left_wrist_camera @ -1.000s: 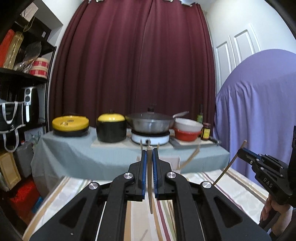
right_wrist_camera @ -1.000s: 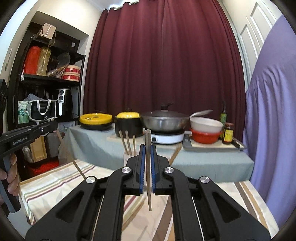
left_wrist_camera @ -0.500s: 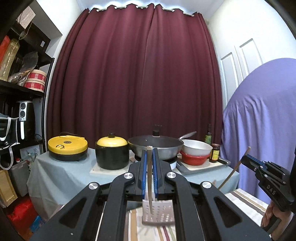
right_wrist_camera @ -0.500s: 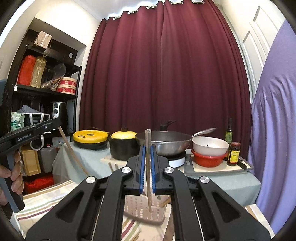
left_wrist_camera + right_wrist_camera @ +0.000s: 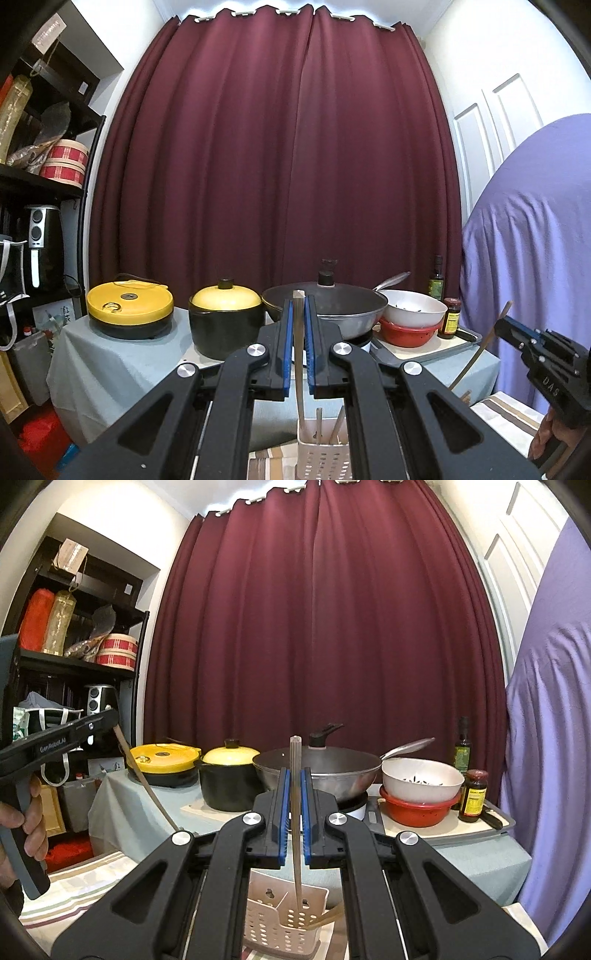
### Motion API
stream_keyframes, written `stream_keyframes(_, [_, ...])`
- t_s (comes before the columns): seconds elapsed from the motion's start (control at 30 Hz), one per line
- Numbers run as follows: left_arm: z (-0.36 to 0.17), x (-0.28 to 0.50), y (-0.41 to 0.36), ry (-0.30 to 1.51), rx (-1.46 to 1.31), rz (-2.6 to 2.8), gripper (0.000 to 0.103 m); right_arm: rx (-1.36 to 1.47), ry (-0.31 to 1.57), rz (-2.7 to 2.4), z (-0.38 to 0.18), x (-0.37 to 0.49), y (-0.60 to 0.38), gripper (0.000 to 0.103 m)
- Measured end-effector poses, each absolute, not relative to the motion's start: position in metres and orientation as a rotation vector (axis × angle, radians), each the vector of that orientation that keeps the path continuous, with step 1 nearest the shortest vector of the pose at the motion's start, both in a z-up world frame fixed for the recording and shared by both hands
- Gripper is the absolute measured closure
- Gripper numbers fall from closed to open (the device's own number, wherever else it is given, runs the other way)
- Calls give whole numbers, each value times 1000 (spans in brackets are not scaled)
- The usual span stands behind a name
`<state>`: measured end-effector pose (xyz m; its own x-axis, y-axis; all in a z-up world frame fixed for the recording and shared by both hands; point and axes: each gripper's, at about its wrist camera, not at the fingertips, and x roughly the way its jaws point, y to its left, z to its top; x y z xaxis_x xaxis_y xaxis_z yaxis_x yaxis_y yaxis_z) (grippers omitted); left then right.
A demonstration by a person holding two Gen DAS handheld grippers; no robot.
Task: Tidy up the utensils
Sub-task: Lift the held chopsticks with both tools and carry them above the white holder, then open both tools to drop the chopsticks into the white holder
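So you're mid-drop: left gripper point(image 5: 297, 350) and right gripper point(image 5: 294, 812) each pinch a chopstick point(image 5: 296, 812) above the caddy point(image 5: 284, 919), so lower, then release.

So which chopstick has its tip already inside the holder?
The left chopstick: its tip dips into the white holder; the right chopstick hangs just above.

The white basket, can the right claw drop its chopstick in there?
Probably yes. The right claw holds its chopstick upright with the tip right over the open top of the white basket, and nothing blocks the way down.
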<state>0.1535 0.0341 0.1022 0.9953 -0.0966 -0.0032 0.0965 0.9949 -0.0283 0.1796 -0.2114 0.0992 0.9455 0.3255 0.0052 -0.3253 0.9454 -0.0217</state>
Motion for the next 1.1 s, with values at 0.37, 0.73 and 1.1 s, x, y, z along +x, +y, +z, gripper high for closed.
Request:
stream_keyframes(0.37, [72,188,29,94,-41,-120,96,-30,68,326,69,214,-204,97])
stream_keyframes(0.73, [43,210,24,194,-31,-152,96,-24,153,326,41,237,-198,97])
stream_keyframes(1.1, [32,185,27,209,-14,-126,54,-26,175,283,34,207,-200,59])
